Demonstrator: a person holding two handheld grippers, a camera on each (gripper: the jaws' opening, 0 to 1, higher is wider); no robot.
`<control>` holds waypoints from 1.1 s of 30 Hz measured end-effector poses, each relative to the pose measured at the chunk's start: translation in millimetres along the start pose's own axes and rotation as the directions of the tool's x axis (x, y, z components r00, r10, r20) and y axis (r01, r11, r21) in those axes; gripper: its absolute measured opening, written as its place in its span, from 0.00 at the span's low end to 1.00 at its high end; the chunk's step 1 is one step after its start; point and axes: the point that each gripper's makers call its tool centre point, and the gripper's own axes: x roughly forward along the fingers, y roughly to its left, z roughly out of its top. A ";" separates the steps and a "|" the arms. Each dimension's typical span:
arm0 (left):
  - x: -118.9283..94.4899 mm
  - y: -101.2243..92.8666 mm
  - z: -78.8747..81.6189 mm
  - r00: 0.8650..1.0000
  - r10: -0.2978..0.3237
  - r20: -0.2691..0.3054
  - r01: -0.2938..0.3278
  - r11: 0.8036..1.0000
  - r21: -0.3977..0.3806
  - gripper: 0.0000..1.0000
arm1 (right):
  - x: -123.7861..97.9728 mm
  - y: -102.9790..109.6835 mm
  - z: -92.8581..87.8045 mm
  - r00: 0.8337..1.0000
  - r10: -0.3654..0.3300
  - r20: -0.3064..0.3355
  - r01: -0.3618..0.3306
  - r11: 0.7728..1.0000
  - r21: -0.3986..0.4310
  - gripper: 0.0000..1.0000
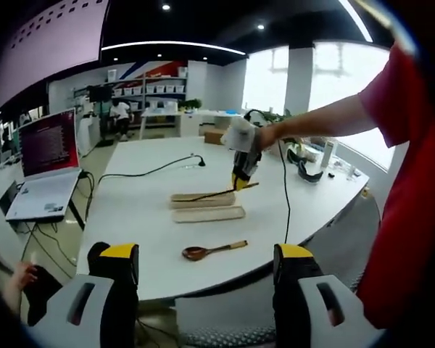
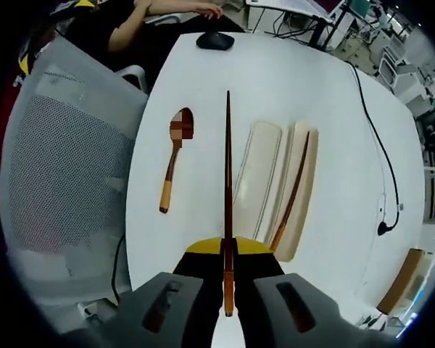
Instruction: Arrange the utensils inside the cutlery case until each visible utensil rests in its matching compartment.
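The light wooden cutlery case (image 2: 259, 174) lies open on the white table (image 2: 275, 80) as two long trays side by side. One dark chopstick (image 2: 293, 187) rests in the right tray. My right gripper (image 2: 228, 250) is shut on a second chopstick (image 2: 228, 167), which points forward above the table just left of the trays. A wooden spoon (image 2: 172, 161) lies on the table left of the case. In the left gripper view, the case (image 1: 206, 213) and spoon (image 1: 212, 251) sit ahead. The right gripper (image 1: 245, 172) hovers over the far tray. My left gripper (image 1: 206, 270) stands open and back from the table edge.
A mesh office chair (image 2: 65, 152) stands at the table's near side. A black mouse (image 2: 214, 41) and a person's arm are at one end. A black cable (image 1: 148, 171) crosses the table, and a laptop (image 1: 47, 156) sits on a side stand.
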 end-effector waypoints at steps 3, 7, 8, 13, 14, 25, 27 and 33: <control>-3.1 -0.1 6.7 0.999 -0.009 0.053 0.013 0.997 -0.073 0.78 | -8.0 -4.4 3.9 1.000 -0.007 0.003 0.007 1.000 -0.002 0.00; -4.2 4.6 5.4 0.998 0.002 0.065 0.002 0.997 -0.073 0.80 | -16.3 -7.9 6.4 1.000 -0.001 0.016 0.001 1.000 0.019 0.00; -4.4 6.0 3.9 0.998 0.006 0.065 -0.001 0.997 -0.072 0.80 | -18.9 -8.1 6.2 1.000 -0.002 0.015 0.002 1.000 0.024 0.00; -6.5 9.5 -2.1 0.997 0.013 0.071 -0.007 0.996 -0.092 0.80 | -26.0 -13.0 3.9 1.000 -0.009 0.007 0.008 0.999 0.042 0.00; -7.0 9.8 -3.5 0.997 0.015 0.070 -0.009 0.996 -0.093 0.80 | -27.2 -13.4 3.9 1.000 -0.010 0.006 0.010 0.999 0.046 0.00; -11.2 14.6 -15.3 0.998 0.020 0.061 -0.010 0.988 -0.153 0.80 | -0.7 -9.8 12.3 0.997 -0.018 0.073 0.004 0.983 0.185 0.00; -11.2 15.4 -14.4 0.998 0.020 0.061 -0.010 0.988 -0.151 0.80 | 2.0 -9.3 11.6 0.998 -0.018 0.064 0.006 0.983 0.184 0.00; -8.0 17.2 -13.8 0.999 0.014 0.052 -0.007 0.990 -0.142 0.79 | 0.6 3.4 12.3 0.994 0.097 0.055 -0.107 0.969 0.221 0.00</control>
